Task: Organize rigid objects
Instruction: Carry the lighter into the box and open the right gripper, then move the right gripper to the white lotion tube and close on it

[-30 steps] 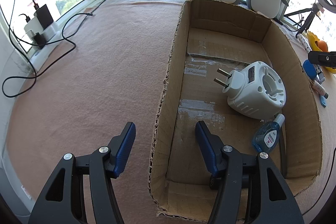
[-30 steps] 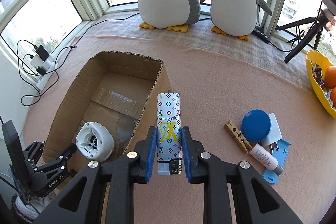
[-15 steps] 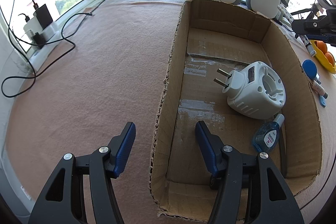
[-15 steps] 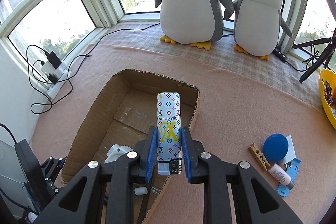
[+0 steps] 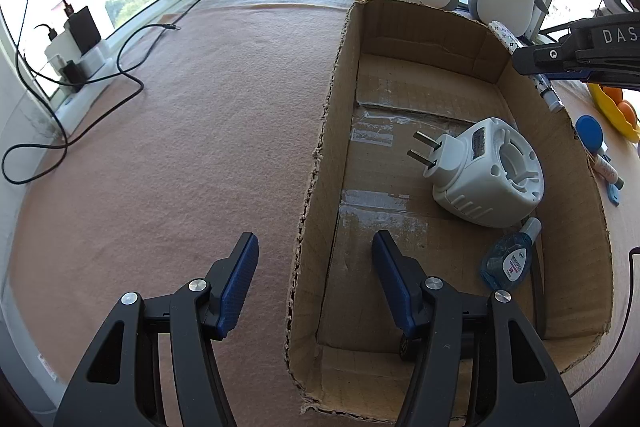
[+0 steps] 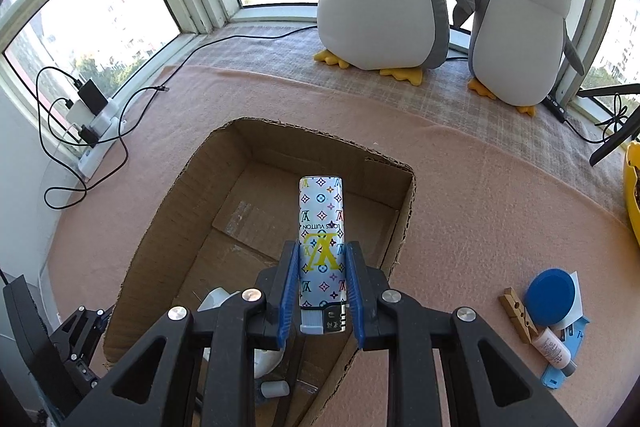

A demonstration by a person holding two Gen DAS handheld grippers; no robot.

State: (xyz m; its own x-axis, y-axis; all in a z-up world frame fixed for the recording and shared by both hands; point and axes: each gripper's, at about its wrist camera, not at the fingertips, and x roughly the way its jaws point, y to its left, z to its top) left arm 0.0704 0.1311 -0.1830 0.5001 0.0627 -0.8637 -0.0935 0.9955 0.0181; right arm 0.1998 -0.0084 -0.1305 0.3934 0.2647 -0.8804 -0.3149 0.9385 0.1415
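— Between the blue pads of the right hand-held gripper [image 6: 321, 297] sits the patterned lighter [image 6: 321, 247], pinched near its metal end, its long body sticking out over the cardboard box [image 6: 404, 223]. Where is the risk?

— Mostly in the release, I'd say. The grip is low on the lighter, so most of its length hangs free. Let go from this height and it may tumble, strike the white plug-in device [image 5: 486, 173] or bounce toward the box's right wall.

— Could it miss the box altogether?

— Possibly. It hangs above the right-hand part of the opening, near that wall. A sideways drift would put it on the pink tabletop [image 6: 500, 195], beside the clothespin [image 6: 518, 315] and blue lid [image 6: 550, 293].

— And the left hand-held gripper [image 5: 316, 277]?

— Spread wide, holding nothing, straddling the box's near left wall, one finger inside and one outside. A nudge there would shift the box under the lighter.

— Anything already inside worth minding?

— A small blue bottle [image 5: 508, 261] lies just beside the white device; a hard landing could scatter both.
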